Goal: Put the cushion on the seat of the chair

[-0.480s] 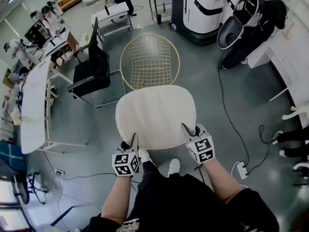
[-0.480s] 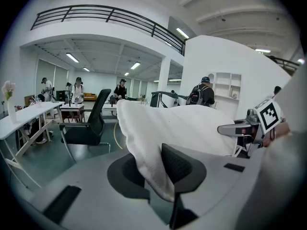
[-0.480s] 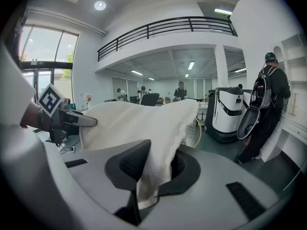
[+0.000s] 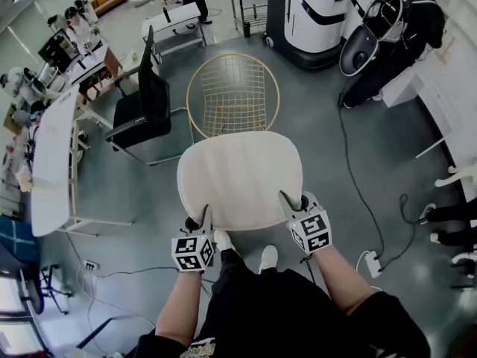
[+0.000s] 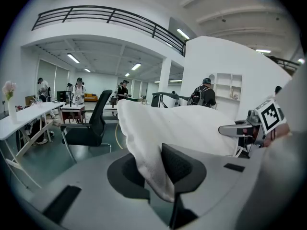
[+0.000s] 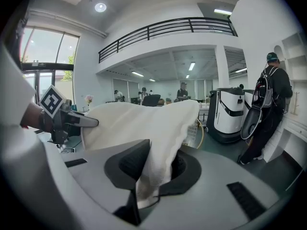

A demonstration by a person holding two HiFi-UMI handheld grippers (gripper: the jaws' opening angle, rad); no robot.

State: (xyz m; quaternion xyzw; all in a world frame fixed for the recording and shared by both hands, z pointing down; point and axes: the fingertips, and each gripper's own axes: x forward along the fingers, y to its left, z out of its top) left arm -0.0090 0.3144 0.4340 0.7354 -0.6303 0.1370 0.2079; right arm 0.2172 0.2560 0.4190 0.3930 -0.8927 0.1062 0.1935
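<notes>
The cream cushion [image 4: 240, 179] is held up off the floor by its near edge. One corner is pinched tight by the left gripper [image 4: 204, 218] and the other by the right gripper [image 4: 289, 200], so both are clamped narrow on fabric. The gold wire chair [image 4: 232, 94] sits just past the far edge, not yet covered. Open grey floor is left in front of it. A black office chair [image 4: 145, 103] is parked close on its left, and a cable [image 4: 356, 185] is trailed along the right.

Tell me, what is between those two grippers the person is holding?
The near edge of the cream cushion spans the gap. The left gripper and right gripper each clamp one of its corners. The head view shows this best.
</notes>
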